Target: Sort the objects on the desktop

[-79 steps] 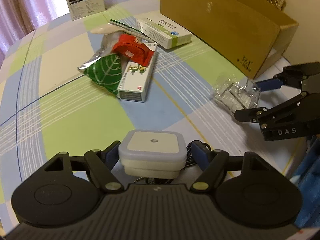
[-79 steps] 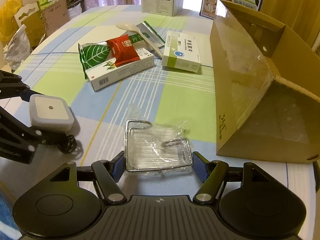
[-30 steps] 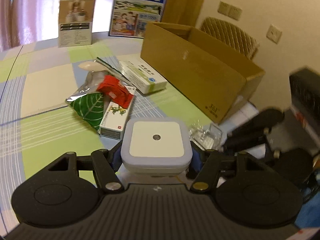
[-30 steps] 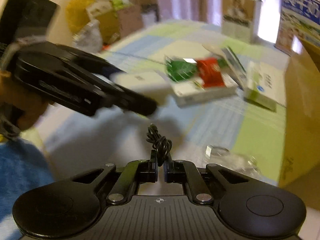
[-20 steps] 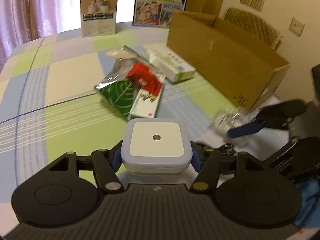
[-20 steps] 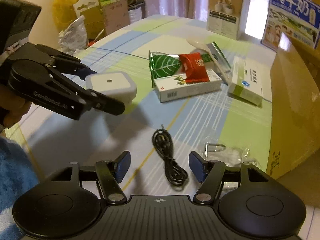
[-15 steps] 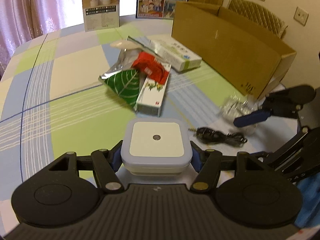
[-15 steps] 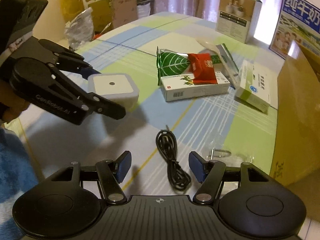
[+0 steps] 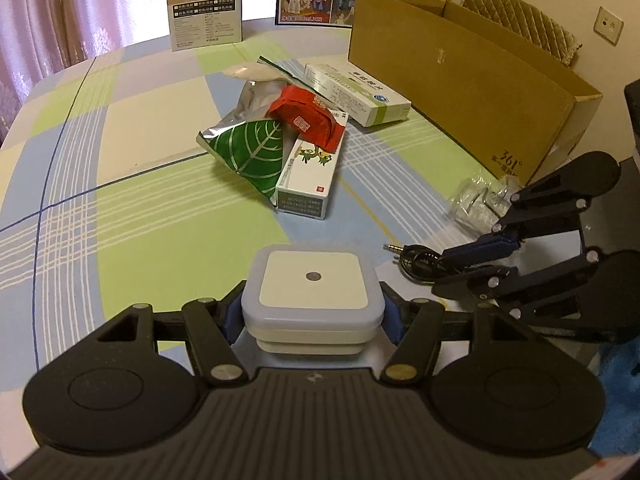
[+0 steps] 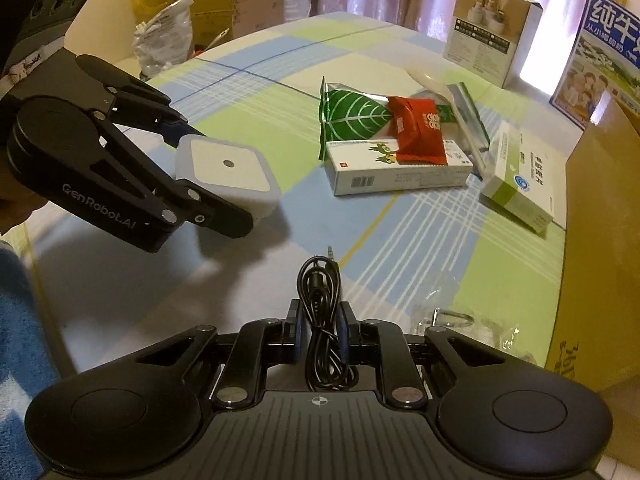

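Observation:
A white square night light (image 9: 312,280) sits between my left gripper (image 9: 312,312) fingers, held just above the checked tablecloth. The right wrist view shows the same night light (image 10: 228,176) in the left gripper (image 10: 212,178) at the left. A black coiled audio cable (image 10: 320,280) lies on the table with its plug pointing away. My right gripper (image 10: 318,320) is closing on it, pads pressing the coil's sides. In the left wrist view the right gripper (image 9: 448,272) holds the cable (image 9: 416,258) at the right.
An open cardboard box (image 9: 460,80) stands at the right. Mid-table lie a green leaf bag (image 9: 248,152), a red packet (image 9: 308,116), two medicine boxes (image 9: 308,184) and a spoon. A plastic-wrapped wire rack (image 9: 480,200) lies near the box. Two cartons stand at the far edge.
The right gripper let the cable down onto the table, opened wide around it, then shut on the coil again. The left gripper kept the night light and tilted downward.

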`<move>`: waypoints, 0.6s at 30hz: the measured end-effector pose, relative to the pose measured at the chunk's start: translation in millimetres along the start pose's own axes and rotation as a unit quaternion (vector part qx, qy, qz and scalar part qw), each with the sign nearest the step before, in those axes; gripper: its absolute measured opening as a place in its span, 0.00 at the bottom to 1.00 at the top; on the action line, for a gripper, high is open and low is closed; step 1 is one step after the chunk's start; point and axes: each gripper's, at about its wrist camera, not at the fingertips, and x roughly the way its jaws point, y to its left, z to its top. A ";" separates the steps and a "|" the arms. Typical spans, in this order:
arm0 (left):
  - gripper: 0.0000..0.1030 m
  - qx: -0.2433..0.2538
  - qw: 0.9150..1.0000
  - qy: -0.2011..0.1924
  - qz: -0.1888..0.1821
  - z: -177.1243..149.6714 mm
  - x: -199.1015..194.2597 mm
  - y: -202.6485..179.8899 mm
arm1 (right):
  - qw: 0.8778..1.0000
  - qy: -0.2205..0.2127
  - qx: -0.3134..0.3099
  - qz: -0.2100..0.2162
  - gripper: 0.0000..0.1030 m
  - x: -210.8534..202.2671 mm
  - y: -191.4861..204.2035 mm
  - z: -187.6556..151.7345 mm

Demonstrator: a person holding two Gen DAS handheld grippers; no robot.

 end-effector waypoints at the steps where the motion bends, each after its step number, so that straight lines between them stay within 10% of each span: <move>1: 0.59 0.002 1.000 0.000 0.001 0.2 0.4 -0.7 | 1.000 -0.002 0.002 -0.002 0.13 -0.9 -0.3 0.0; 18: 0.59 0.020 0.999 -0.015 0.040 17.0 -32.4 -20.6 | 0.993 -0.074 0.075 -0.056 0.13 -74.3 -19.3 14.4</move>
